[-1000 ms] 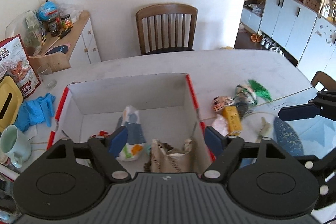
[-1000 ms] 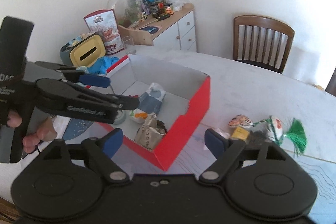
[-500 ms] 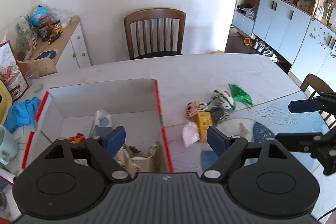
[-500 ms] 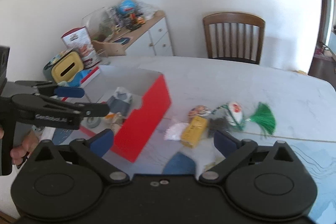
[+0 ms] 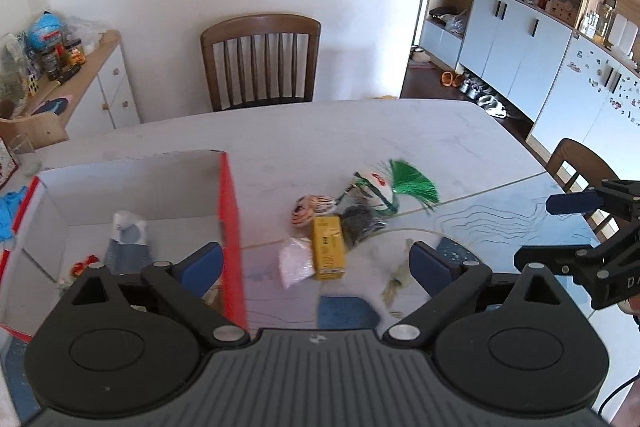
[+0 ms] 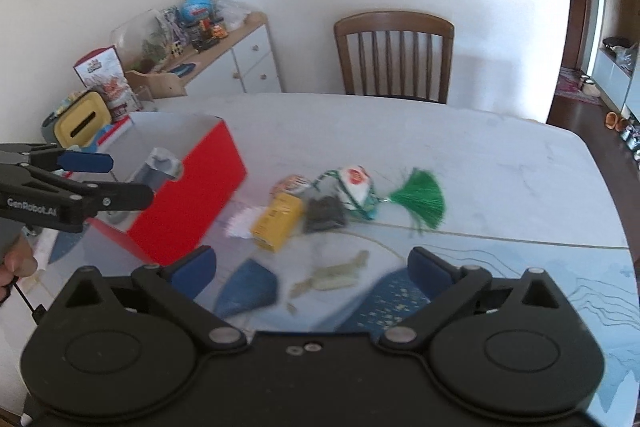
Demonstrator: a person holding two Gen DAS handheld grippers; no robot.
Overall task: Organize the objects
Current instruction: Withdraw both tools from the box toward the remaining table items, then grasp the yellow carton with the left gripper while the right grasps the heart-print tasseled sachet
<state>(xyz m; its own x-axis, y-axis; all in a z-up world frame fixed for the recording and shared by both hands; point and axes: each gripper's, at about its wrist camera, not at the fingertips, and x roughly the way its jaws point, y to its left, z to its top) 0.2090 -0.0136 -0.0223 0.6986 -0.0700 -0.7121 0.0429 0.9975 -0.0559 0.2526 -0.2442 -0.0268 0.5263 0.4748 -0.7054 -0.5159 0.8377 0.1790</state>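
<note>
Here the left gripper (image 5: 316, 263) is hanging wide apart and gripping nothing, with the red box (image 5: 230, 219) just to its left and the yellow carton (image 5: 328, 247) lying ahead between its fingers. The right gripper (image 6: 312, 267) is likewise gaping, nothing in it, above the table (image 6: 480, 163), the green tassel (image 6: 420, 197) sitting ahead and slightly right.

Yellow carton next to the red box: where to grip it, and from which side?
Take the yellow carton across its two long sides, near the middle, coming straight down. It lies flat with its long axis running toward the camera. The white pouch touches one long side and the dark packet crowds the far corner, so probably the open left gripper, already over it, suits best.
</note>
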